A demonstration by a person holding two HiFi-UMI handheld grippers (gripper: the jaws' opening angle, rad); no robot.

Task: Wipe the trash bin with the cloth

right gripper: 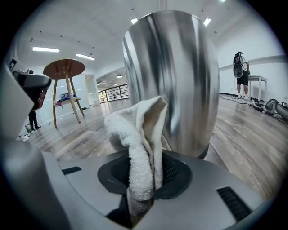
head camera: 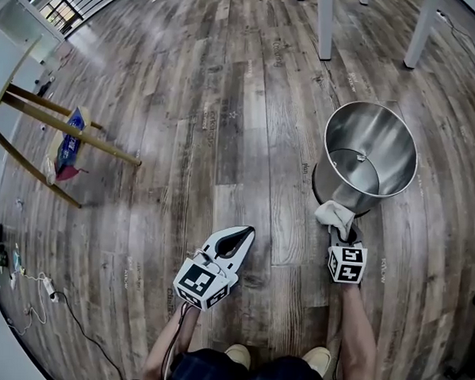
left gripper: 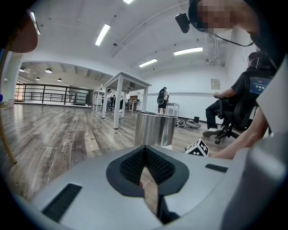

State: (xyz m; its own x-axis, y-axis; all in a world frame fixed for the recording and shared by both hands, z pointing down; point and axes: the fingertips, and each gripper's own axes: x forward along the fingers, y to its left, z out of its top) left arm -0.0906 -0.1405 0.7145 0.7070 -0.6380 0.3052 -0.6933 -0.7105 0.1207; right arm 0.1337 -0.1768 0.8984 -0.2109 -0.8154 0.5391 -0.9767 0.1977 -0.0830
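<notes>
While clamped on the white cloth (right gripper: 137, 134), the right hand-held gripper (right gripper: 143, 177) faces the steel bin (right gripper: 180, 76) close up.
Left hand-held gripper (left gripper: 145, 152), jaws together and empty, hovers over the wooden floor (head camera: 186, 103).

Cloth (head camera: 334, 213) against trash bin (head camera: 327, 180), right gripper (head camera: 346, 231) behind; left gripper (head camera: 243, 235) leftward, apart; stool (head camera: 62, 125) far left

The shiny cylindrical steel trash bin (head camera: 391, 171) stands upright and open-topped on the wooden floor (head camera: 224, 145), at the right. The crumpled white terry cloth (head camera: 335, 215) sits against its near lower wall, pinched in the right tongs (head camera: 345, 230).
</notes>
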